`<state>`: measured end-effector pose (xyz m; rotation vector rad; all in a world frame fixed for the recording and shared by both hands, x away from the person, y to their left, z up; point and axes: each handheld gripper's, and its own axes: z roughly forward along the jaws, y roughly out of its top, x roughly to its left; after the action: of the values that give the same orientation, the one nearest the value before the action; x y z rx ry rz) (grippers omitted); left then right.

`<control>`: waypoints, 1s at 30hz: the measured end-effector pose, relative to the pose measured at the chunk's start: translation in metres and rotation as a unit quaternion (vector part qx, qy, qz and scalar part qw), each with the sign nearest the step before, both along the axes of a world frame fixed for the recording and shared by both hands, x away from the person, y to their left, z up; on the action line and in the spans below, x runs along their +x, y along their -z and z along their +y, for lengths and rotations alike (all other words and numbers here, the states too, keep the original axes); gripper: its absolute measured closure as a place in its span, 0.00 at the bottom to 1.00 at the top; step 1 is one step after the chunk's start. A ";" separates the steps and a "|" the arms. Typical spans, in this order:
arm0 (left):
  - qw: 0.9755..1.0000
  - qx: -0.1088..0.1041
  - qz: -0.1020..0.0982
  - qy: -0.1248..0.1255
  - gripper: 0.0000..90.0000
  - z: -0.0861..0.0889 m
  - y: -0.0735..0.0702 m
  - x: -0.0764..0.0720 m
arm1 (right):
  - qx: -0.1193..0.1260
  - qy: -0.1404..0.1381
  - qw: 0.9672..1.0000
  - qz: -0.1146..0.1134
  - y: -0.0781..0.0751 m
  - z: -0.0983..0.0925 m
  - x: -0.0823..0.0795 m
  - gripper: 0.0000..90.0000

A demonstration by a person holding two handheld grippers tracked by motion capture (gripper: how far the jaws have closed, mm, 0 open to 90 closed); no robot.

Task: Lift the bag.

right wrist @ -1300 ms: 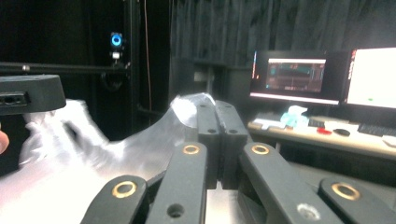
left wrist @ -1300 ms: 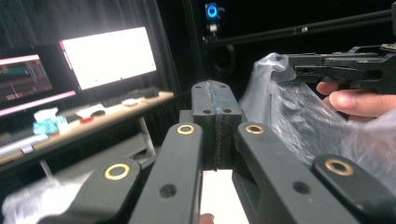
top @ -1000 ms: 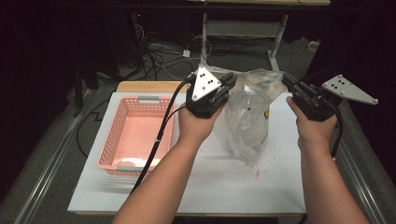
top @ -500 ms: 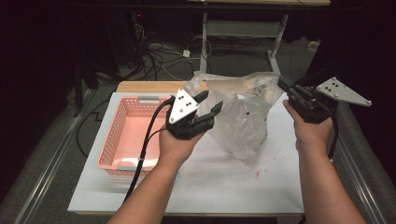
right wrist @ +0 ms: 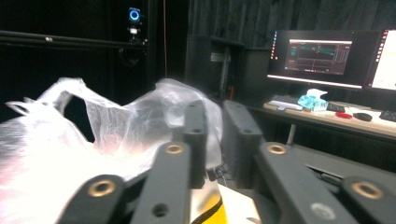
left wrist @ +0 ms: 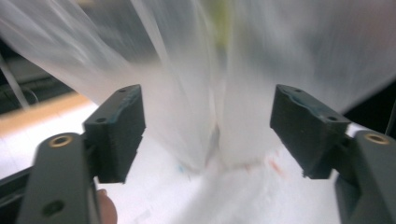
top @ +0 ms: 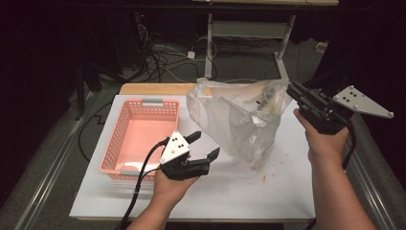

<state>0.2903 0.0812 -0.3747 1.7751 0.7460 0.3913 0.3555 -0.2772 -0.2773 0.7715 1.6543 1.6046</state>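
Observation:
A clear plastic bag stands crumpled on the white table top. My right gripper is at the bag's upper right edge. In the right gripper view its jaws have just been opening and stand a narrow gap apart, with the bag's film between and behind them. Something yellow shows through the film. My left gripper hangs low over the table, left of the bag and apart from it. Its jaws have just been opening and stand wide with nothing between them, the blurred bag ahead.
An empty pink basket sits on the left of the table, close to my left hand. A wooden board lies behind it. Red specks dot the table by the bag. Cables cover the floor beyond. A desk with monitors stands farther off.
My left gripper has let go of the bag's top edge, opened, and dropped down and left toward the table. The bag has slumped and spread leftward. The right hand has hardly moved.

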 end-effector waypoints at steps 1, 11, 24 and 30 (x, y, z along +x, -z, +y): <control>1.000 0.001 0.010 0.003 0.25 -0.002 0.007 0.001 | 0.001 0.000 1.000 -0.002 0.000 -0.001 -0.002 0.84; 0.998 0.025 0.046 0.019 0.10 -0.018 0.044 0.003 | -0.004 -0.011 1.000 -0.005 0.001 -0.009 -0.022 0.72; 0.997 0.047 0.059 0.025 0.00 -0.029 0.068 0.002 | -0.041 -0.022 0.998 0.049 0.049 -0.011 -0.022 0.49; 0.996 0.056 0.056 0.027 0.00 -0.029 0.075 -0.001 | -0.052 -0.018 0.995 0.086 0.085 -0.011 -0.023 0.32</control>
<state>0.2897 0.0520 -0.4493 1.9315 0.7660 0.3046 0.3327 -0.2879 -0.3625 0.8507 1.8687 1.4975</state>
